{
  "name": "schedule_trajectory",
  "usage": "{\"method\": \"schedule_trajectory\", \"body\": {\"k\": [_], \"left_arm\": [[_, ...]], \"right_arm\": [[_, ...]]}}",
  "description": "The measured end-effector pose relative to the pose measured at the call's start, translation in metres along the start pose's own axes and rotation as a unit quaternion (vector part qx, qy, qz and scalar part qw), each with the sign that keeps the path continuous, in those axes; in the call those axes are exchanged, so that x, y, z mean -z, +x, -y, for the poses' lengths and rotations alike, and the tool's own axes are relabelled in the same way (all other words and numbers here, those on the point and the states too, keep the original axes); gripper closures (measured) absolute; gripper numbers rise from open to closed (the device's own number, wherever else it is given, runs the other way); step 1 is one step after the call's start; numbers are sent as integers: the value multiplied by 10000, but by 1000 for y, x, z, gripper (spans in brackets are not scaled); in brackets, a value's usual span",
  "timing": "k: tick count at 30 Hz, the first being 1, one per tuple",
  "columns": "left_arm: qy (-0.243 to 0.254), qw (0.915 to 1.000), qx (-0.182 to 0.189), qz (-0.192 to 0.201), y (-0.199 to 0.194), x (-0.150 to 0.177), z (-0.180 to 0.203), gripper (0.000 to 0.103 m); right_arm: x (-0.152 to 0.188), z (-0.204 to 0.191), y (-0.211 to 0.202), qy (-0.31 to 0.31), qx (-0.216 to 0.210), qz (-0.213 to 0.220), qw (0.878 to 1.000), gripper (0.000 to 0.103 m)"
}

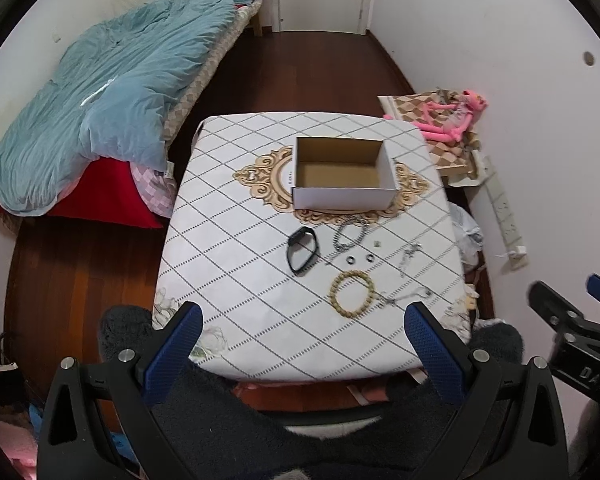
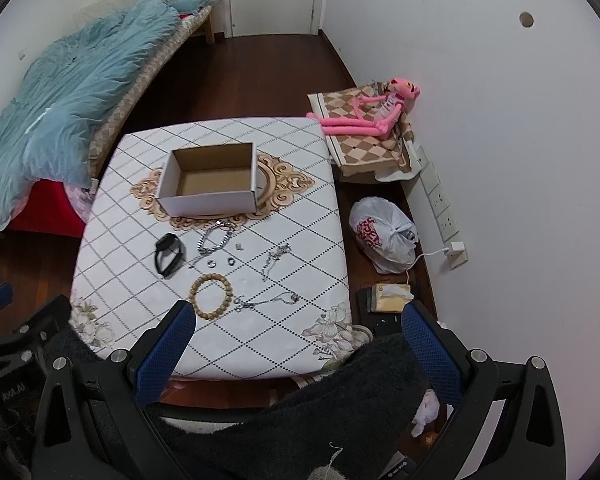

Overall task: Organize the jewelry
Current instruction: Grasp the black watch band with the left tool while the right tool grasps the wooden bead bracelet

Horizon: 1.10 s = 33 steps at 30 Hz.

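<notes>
An open, empty cardboard box [image 1: 343,174] [image 2: 210,180] stands on the patterned table [image 1: 260,312] [image 2: 284,320]. In front of it lie a black band [image 1: 301,255] [image 2: 169,254], a silver chain bracelet [image 1: 350,235] [image 2: 216,237], two small rings [image 1: 352,259] [image 2: 211,263], a wooden bead bracelet [image 1: 352,295] [image 2: 211,292], and thin silver chains [image 1: 407,295] [image 2: 266,301]. My left gripper [image 1: 304,320] is open and empty, held back above the table's near edge. My right gripper [image 2: 300,320] is open and empty, also near that edge; it shows in the left wrist view [image 1: 572,312].
A bed with a blue quilt [image 1: 112,92] [image 2: 60,80] lies left. A pink plush toy [image 1: 452,116] [image 2: 372,116] sits on a checked cushion at the right wall. A white plastic bag [image 2: 384,232], a tissue box [image 2: 392,296] and a power strip [image 2: 440,200] lie on the floor right.
</notes>
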<state>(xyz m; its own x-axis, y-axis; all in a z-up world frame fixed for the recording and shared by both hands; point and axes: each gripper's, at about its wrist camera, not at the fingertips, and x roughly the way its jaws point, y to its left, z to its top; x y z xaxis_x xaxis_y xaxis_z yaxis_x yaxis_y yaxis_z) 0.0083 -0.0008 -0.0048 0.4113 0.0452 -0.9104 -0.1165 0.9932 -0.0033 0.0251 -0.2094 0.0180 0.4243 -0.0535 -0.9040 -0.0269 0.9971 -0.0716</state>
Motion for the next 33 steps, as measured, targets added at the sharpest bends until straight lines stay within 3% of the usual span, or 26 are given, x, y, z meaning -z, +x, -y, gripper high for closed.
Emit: {"method": "schedule_trajectory", "body": {"k": [16, 22, 26, 33], "left_arm": [[359, 9933, -863, -675, 158, -6, -10, 0], [296, 9898, -1050, -911, 195, -8, -23, 0], [239, 9872, -1226, -992, 209, -10, -35, 0], [125, 9847, -1375, -1067, 219, -11, -56, 0]], "right_arm": [[5, 15, 175, 509, 102, -1137, 9922, 0], [16, -8, 227, 561, -328, -1505, 9865, 0], [17, -40, 251, 369, -531, -1587, 9852, 10], [15, -96, 280, -287, -498, -1672, 9842, 33]]}}
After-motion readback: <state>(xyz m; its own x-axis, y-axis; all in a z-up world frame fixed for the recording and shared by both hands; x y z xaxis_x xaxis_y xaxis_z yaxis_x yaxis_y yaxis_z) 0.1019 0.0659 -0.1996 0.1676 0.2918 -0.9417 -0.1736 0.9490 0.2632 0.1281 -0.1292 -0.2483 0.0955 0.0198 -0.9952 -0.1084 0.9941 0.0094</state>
